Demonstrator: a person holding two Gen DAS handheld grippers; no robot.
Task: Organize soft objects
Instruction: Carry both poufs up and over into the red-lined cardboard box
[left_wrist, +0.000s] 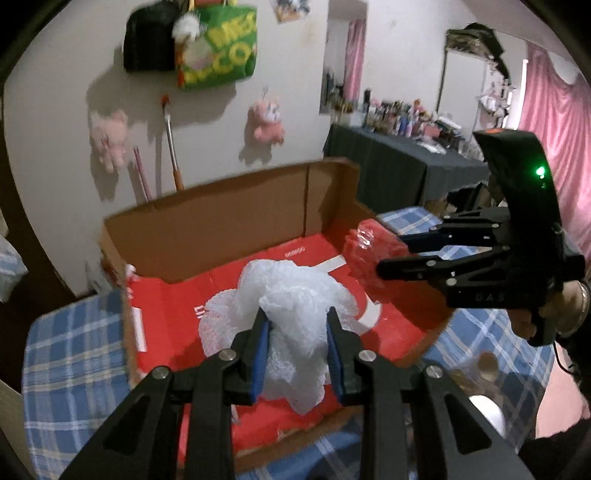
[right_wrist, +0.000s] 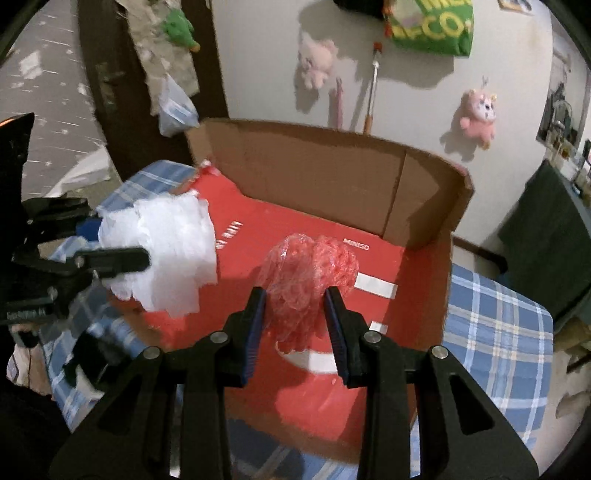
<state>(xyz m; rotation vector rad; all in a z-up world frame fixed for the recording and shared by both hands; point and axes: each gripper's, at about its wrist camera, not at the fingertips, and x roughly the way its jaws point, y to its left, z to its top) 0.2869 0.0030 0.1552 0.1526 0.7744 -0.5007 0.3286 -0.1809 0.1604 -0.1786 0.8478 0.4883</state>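
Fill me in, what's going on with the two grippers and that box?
A person holds a gripper in each hand over an open cardboard box with a red floor, on a blue plaid cloth. The left gripper is closed on a white mesh pouf; the right gripper is closed on a red mesh pouf. Both poufs hang above the box interior, not yet released.

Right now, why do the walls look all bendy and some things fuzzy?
Left wrist view: fisheye lens curves the room; the green bag is motion-blurred, casting a hard shadow. Right wrist view: white mesh puff in the left hand-held gripper is smeared, overbright.
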